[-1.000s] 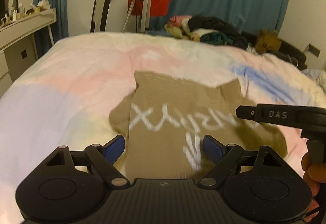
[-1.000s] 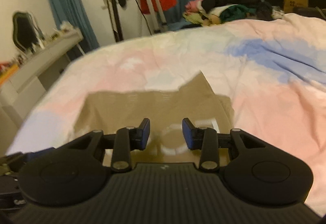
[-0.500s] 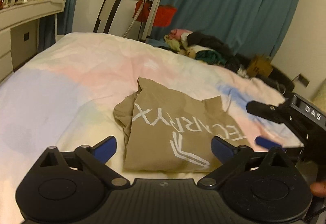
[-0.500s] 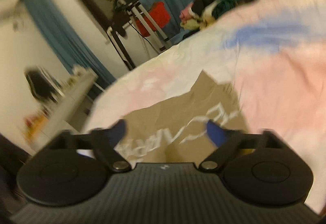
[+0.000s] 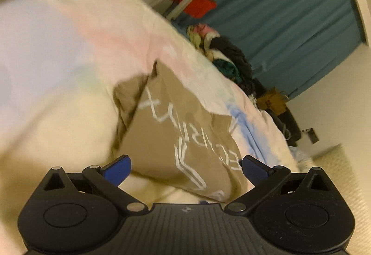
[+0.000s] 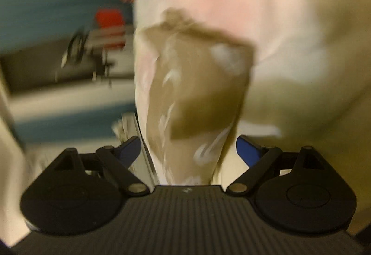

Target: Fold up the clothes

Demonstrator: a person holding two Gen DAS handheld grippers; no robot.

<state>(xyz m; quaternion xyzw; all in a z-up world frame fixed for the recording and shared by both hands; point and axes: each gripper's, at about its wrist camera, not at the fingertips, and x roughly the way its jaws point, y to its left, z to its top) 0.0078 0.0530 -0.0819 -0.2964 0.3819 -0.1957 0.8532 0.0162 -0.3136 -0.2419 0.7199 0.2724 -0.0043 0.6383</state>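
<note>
We see a tan garment [image 5: 176, 130] lying folded on the bed [image 5: 58, 51], roughly mid-bed, on the pastel pink/blue/cream duvet. Top layer is a flat rectangular panel w/ white block lettering running across it and a white angular logo nearer us; letters partly legible but we can't read the whole word. On its left side a lower layer of the same tan fabric sticks out past the panel, rumpled. A pointed flap of fabric juts from the far right edge. Near edge rides over a soft bulge in the duvet.

Left claw [image 5: 185, 169]: blue fingers spread wide apart, nothing between them, hovering at the garment's near edge; contact w/ cloth can't be told. View is tilted hard.

Right claw [image 6: 188, 148]: fingers also wide apart, gripping nothing. Right wrist view is heavily motion-blurred; the tan garment [image 6: 197, 92] shows ahead btwn the fingers, white print smeared, edges indistinct.

Beyond the bed on the far side: a pile of clothes [image 5: 222, 53] in mixed colours (pink, green, black, teal), teal curtains [image 5: 289, 23], a red item [image 5: 199, 4] by a metal frame, and a cardboard box [image 5: 271, 102] by the wall at right.
</note>
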